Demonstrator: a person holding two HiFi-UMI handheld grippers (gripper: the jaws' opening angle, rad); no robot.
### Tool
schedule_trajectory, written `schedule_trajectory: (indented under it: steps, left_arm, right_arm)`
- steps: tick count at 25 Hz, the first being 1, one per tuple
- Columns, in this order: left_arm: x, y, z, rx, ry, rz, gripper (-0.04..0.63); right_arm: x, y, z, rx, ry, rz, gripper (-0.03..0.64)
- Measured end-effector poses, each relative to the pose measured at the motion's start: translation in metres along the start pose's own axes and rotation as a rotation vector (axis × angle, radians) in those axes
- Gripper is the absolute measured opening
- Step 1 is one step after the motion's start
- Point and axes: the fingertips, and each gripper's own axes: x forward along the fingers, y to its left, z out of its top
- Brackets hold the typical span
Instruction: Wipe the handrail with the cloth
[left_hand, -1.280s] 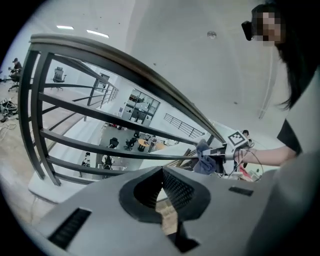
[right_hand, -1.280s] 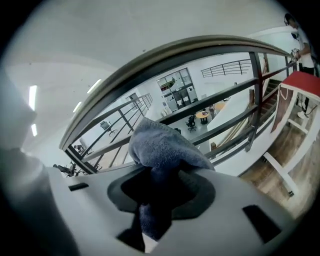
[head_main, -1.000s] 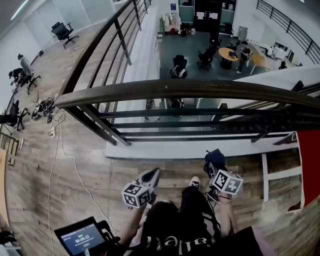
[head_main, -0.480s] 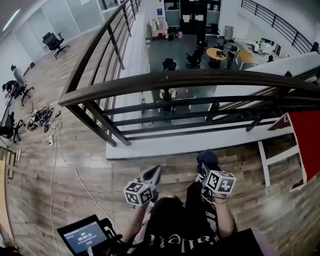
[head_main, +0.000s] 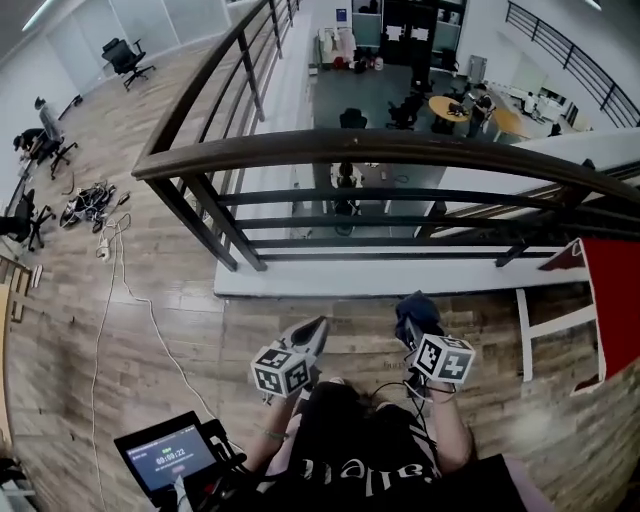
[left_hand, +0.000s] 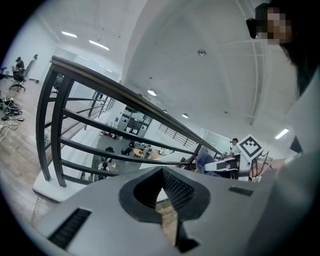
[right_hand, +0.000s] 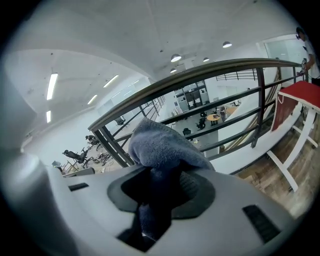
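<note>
Plank floor (head_main: 60, 330); curved dark handrail (head_main: 400, 148); right gripper (right_hand: 162, 190) clamps fuzzy cloth (right_hand: 160, 145).

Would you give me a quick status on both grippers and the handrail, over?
Left gripper shut, empty. Right gripper shut on blue cloth. Handrail ahead, untouched; nothing in the way.

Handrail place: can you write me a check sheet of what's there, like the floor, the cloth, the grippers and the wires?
Surface: wooden floor, with a white ledge under the railing.
Job's things: handrail, dark and curved, nothing on it; cloth, blue-grey and bunched, not touching the handrail.
Clutter: timer screen at lower left; white frame and red panel at right.
Grippers: left gripper shut, empty; right gripper shut on the cloth; both low, short of the handrail.
Cables: white cable trailing to a tangle.
Surroundings: office chairs; lower floor with a round table.
</note>
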Motion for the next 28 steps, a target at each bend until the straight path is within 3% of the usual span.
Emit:
schedule_trajectory:
  steps: [10, 18, 28]
  left_arm:
    - [-0.006, -0.054, -0.016, -0.009, -0.021, 0.032, 0.002]
    - [-0.007, -0.130, -0.050, 0.008, -0.024, 0.053, 0.002]
    - [-0.014, -0.133, -0.063, 0.011, -0.034, 0.073, 0.002]
  right_arm:
    - [-0.031, 0.004, -0.014, -0.066, 0.053, 0.096, 0.109]
    - [-0.088, -0.032, -0.043, -0.104, 0.076, 0.150, 0.109]
    - [-0.085, -0.030, -0.057, -0.143, 0.092, 0.180, 0.109]
